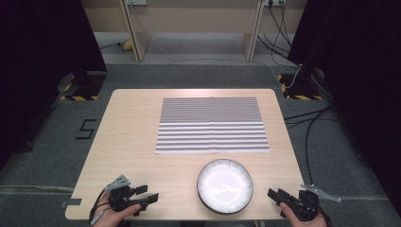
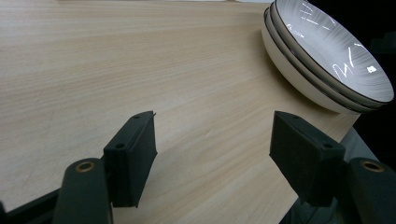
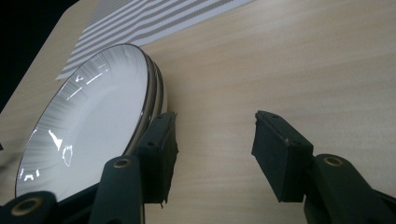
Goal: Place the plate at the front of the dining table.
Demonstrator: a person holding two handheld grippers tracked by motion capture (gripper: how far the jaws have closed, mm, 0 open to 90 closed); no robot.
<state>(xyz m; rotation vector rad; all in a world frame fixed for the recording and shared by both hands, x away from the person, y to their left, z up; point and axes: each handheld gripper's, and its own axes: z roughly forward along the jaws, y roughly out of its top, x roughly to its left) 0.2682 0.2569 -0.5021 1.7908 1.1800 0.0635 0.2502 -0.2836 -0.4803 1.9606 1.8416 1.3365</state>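
Note:
A stack of white plates (image 1: pixel 224 185) with dark rims and ribbed edges sits near the table's front edge, right of centre. My left gripper (image 1: pixel 149 193) rests at the front left and points right toward the stack, open with nothing between its jaws. In the left gripper view the gripper (image 2: pixel 212 121) frames bare wood, with the plates (image 2: pixel 327 60) at the upper right. My right gripper (image 1: pixel 275 194) is at the front right, open and empty. In the right gripper view the gripper (image 3: pixel 215 119) has its left jaw close beside the plates (image 3: pixel 88 116).
A grey-and-white striped placemat (image 1: pixel 211 125) lies flat across the far half of the wooden table (image 1: pixel 127 142); it also appears in the right gripper view (image 3: pixel 154 18). Bare wood lies between the grippers and the mat. Cables run over the floor on the right.

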